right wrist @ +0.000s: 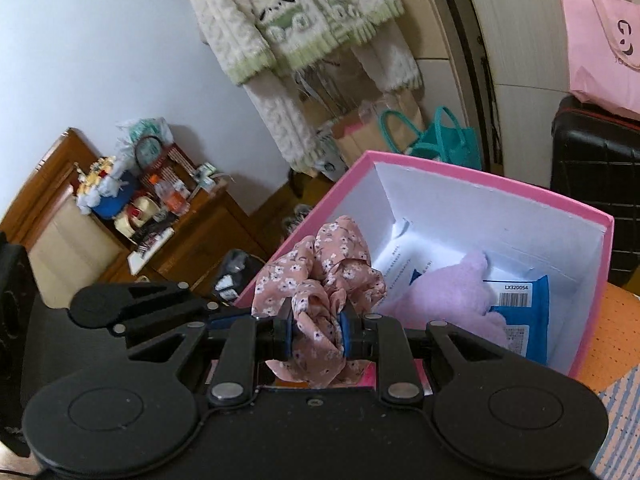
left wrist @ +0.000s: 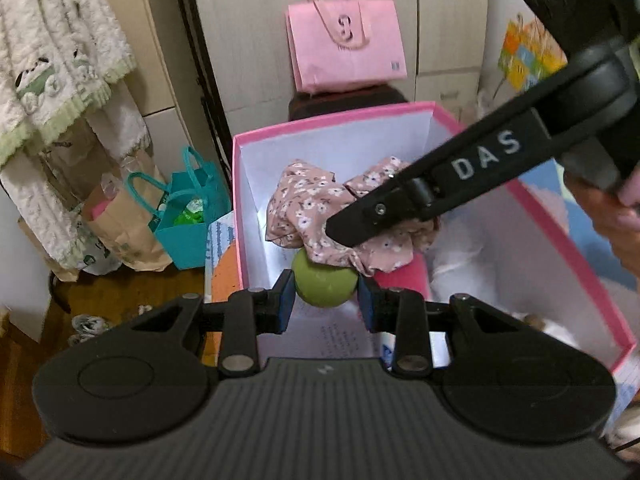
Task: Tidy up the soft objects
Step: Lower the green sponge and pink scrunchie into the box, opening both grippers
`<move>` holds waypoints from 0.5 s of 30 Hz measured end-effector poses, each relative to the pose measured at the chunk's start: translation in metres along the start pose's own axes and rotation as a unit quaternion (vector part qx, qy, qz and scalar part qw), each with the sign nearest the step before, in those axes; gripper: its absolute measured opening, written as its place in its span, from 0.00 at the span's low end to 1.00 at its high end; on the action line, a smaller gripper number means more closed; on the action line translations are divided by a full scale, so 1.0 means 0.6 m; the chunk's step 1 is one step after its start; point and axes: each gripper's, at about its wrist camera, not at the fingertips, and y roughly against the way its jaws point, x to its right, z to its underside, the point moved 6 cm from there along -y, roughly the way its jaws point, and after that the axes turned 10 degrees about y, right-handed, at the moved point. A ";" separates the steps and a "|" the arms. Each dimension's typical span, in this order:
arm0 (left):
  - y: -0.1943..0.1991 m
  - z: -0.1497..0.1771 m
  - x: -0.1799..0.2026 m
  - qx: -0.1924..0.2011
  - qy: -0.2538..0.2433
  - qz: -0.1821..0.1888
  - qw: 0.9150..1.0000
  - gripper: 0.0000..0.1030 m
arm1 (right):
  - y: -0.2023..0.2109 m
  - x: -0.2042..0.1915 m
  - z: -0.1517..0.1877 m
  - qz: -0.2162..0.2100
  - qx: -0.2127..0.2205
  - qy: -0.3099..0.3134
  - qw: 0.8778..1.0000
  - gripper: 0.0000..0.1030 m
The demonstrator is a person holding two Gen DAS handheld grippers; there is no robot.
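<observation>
Fingertips of the left gripper (left wrist: pixel 326 300) press against either side of a green ball (left wrist: pixel 325 283), holding it over the near end of the pink box (left wrist: pixel 536 208). Just beyond it, the right gripper's black finger reaches in from the right, over the floral cloth (left wrist: pixel 316 204).

From the right wrist, the right gripper (right wrist: pixel 316 330) is clamped on the floral cloth (right wrist: pixel 320 280) at the box's near left edge; a lilac plush (right wrist: pixel 452 292) and a blue packet (right wrist: pixel 520 312) lie inside the box (right wrist: pixel 492 184).
</observation>
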 end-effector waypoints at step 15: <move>0.057 0.043 0.022 0.043 -0.001 0.034 0.999 0.55 | 0.027 -0.006 0.012 0.060 0.026 0.051 0.997 0.56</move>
